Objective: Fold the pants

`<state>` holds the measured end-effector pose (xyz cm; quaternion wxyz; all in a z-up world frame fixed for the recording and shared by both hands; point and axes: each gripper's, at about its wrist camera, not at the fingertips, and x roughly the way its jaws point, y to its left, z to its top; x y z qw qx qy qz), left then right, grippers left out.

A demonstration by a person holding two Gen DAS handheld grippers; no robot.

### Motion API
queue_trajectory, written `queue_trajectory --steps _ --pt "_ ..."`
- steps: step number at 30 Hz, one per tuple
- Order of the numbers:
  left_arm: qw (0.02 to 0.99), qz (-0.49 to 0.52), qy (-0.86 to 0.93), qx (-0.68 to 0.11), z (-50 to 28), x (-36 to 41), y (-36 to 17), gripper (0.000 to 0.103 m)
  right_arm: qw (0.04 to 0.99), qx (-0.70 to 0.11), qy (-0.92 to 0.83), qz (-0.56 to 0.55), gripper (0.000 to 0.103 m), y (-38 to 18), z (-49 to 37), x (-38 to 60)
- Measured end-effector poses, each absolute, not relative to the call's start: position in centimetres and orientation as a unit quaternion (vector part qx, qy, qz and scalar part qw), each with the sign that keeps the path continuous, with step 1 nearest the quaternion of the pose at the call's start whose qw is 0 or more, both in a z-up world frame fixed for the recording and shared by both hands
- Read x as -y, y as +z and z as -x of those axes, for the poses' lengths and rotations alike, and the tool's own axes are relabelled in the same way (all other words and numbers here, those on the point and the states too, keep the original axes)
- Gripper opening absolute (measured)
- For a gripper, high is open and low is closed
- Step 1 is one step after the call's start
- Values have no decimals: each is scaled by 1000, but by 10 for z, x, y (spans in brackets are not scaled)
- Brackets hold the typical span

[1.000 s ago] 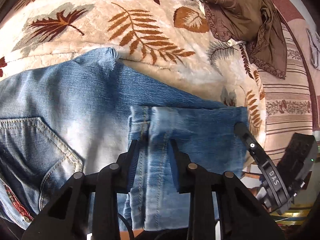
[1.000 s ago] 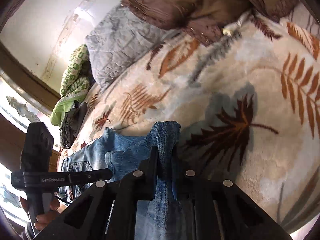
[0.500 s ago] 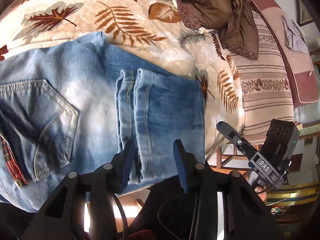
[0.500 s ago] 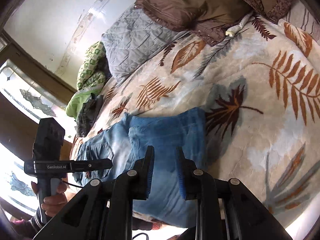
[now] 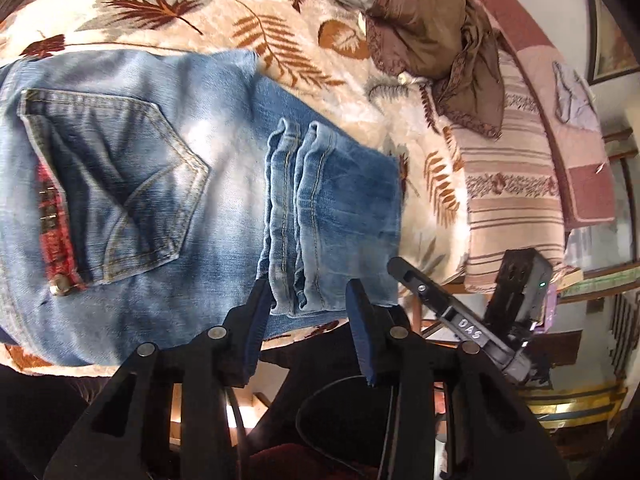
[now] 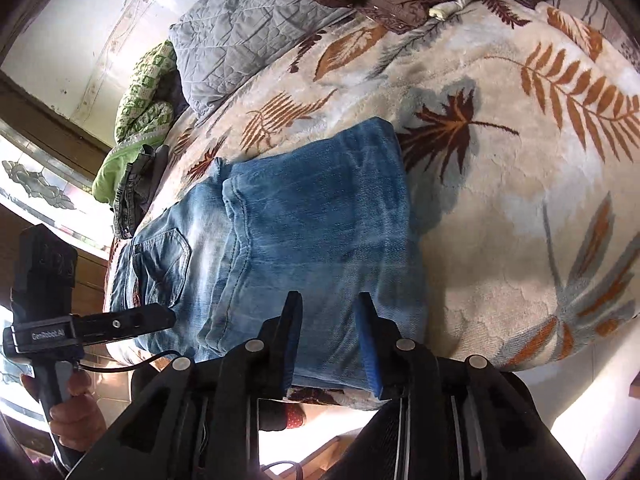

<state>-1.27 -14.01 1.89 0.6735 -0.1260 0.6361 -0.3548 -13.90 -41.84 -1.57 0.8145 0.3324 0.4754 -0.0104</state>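
Observation:
Blue jeans (image 5: 168, 184) lie folded on a leaf-patterned blanket (image 5: 280, 12), leg hems (image 5: 304, 216) laid back over the seat near the back pocket (image 5: 116, 184). My left gripper (image 5: 308, 300) is open and empty, just off the hems at the bed's near edge. In the right wrist view the jeans (image 6: 312, 232) lie flat and my right gripper (image 6: 328, 312) is open and empty above their near edge. Each gripper shows in the other's view: the right one (image 5: 460, 320), the left one (image 6: 100, 326).
A brown cloth (image 5: 436, 28) and a striped blanket (image 5: 516, 184) lie at the bed's far side. A grey quilted pillow (image 6: 248, 28) and a green patterned cloth (image 6: 140, 108) sit by the wall. The bed edge runs just under both grippers.
Both grippers let go of the jeans' leg end and drew back toward the bed edge. The folded leg now lies flat over the seat.

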Motion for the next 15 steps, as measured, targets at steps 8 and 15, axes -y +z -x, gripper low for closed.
queue_trajectory --steps 8,15 --pt "737 251 -290 -557 -23 -2 66 63 863 -458 59 -205 48 22 92 317" --pt "734 254 -231 -586 -75 -71 32 66 893 -421 146 -69 59 45 65 185"
